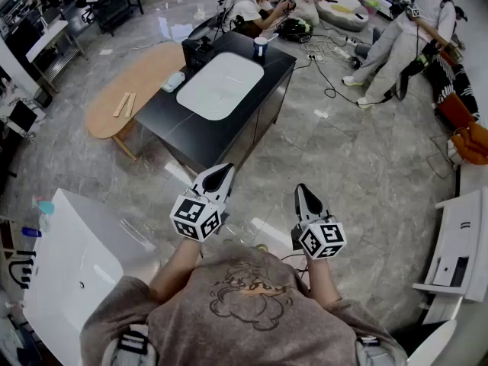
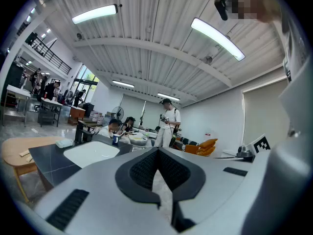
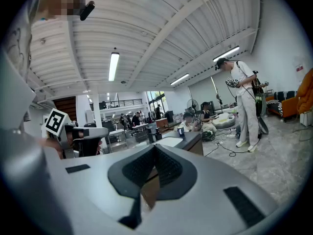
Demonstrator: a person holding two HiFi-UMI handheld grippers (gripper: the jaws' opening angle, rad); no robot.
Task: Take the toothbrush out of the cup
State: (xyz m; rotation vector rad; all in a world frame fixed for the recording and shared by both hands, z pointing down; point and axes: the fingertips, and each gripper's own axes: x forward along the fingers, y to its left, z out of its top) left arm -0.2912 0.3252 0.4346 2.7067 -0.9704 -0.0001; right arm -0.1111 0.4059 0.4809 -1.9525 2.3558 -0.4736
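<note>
A blue and white cup (image 1: 261,47) stands on the far corner of a black counter (image 1: 169,117), beyond its white sink basin (image 1: 220,87). A thin pale toothbrush leans out of the cup, too small to make out well. The cup (image 2: 115,139) also shows far ahead in the left gripper view, and the cup (image 3: 181,131) likewise in the right gripper view. My left gripper (image 1: 227,168) and right gripper (image 1: 300,188) hang side by side over the marble floor, well short of the counter. Both are shut with nothing between their jaws, which meet at the tips of the left gripper (image 2: 157,151) and the right gripper (image 3: 155,147).
A wooden oval table (image 1: 126,90) adjoins the counter's left side. A black device (image 1: 199,52) and a pale small item (image 1: 173,81) sit on the counter. People sit and stand beyond it among floor cables (image 1: 328,75). A white basin unit (image 1: 76,265) stands lower left, white furniture (image 1: 457,242) at right.
</note>
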